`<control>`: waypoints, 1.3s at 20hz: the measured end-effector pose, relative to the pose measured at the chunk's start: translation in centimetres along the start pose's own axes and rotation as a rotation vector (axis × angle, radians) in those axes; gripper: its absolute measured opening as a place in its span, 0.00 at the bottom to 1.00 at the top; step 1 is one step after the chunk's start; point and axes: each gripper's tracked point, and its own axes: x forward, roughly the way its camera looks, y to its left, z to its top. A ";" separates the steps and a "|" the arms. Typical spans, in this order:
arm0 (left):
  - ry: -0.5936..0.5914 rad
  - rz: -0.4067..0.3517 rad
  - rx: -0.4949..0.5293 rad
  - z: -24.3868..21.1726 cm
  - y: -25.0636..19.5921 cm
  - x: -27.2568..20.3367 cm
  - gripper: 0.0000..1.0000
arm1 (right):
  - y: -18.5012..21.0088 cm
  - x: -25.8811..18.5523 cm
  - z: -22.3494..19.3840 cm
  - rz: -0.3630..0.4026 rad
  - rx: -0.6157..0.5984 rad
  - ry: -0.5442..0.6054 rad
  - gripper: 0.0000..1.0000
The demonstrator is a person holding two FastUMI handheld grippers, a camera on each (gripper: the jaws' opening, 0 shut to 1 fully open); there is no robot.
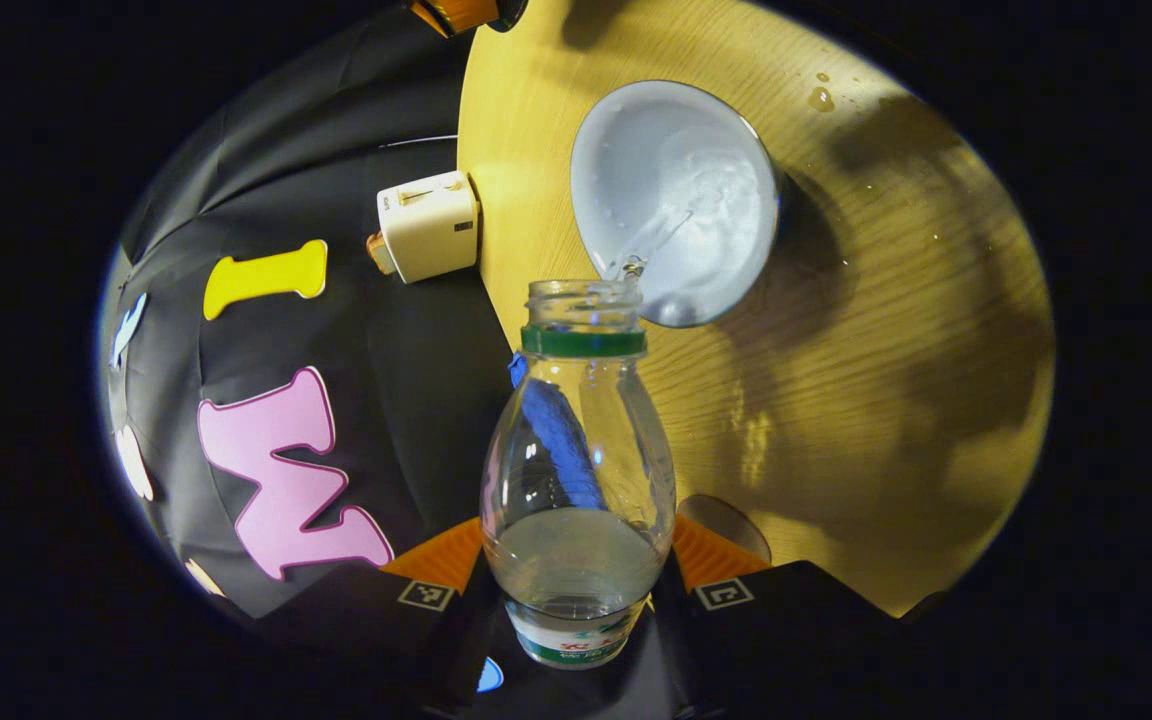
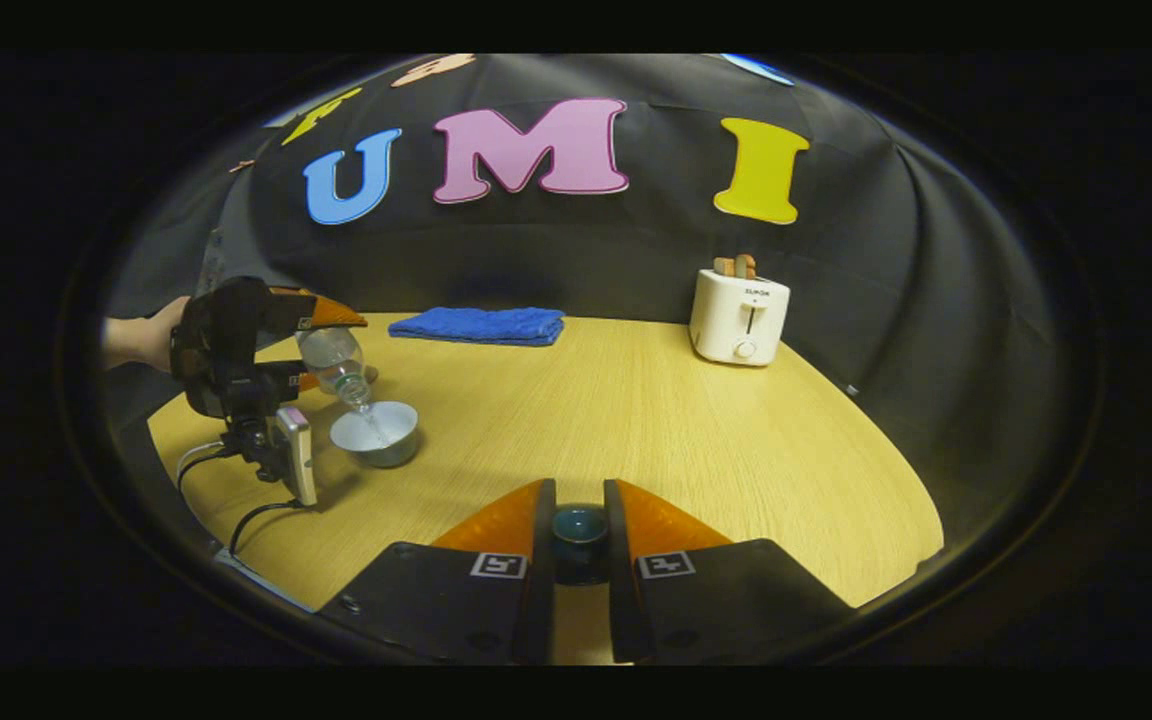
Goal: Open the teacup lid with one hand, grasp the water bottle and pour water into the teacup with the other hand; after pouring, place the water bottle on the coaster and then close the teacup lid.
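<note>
Counter [image 2: 636, 420]: carries toaster [image 2: 739, 316] and folded towel [image 2: 479, 325] at the back, well apart from your work. Teacup [image 1: 674, 200]: open on the counter, taking a stream. Water bottle [image 1: 576, 470]: tipped over the cup, clenched in your left tongs [image 1: 576, 585]; pouring underway. Lid [image 2: 579, 528]: gripped by its knob in your right tongs [image 2: 579, 545]. Remaining, by my judgement: bottle onto coaster [image 1: 726, 520], lid back on.

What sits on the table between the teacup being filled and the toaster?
Nothing: in the right gripper view the stretch from the teacup to the toaster is bare wood table. The folded blue towel lies behind that line, near the wall.
</note>
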 end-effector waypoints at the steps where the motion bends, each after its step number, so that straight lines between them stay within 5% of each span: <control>1: -0.005 0.004 0.020 0.0 0.3 0.1 0.72 | 0.0 0.0 0.2 -0.001 -0.005 -0.003 0.25; 12: -0.037 -0.002 0.172 0.1 2.1 0.6 0.72 | 0.2 -0.1 -0.1 0.013 -0.008 0.006 0.31; 16: -0.039 -0.016 0.211 0.2 2.6 0.5 0.72 | 0.1 0.0 0.3 0.012 -0.004 0.004 0.21; 24: -0.022 -0.024 0.296 -0.3 4.0 0.5 0.72 | 0.2 -0.3 0.6 0.015 0.006 -0.001 0.30; 26: -0.023 -0.024 0.319 -0.3 4.4 0.4 0.72 | 0.2 -0.3 0.7 0.013 0.010 -0.001 0.26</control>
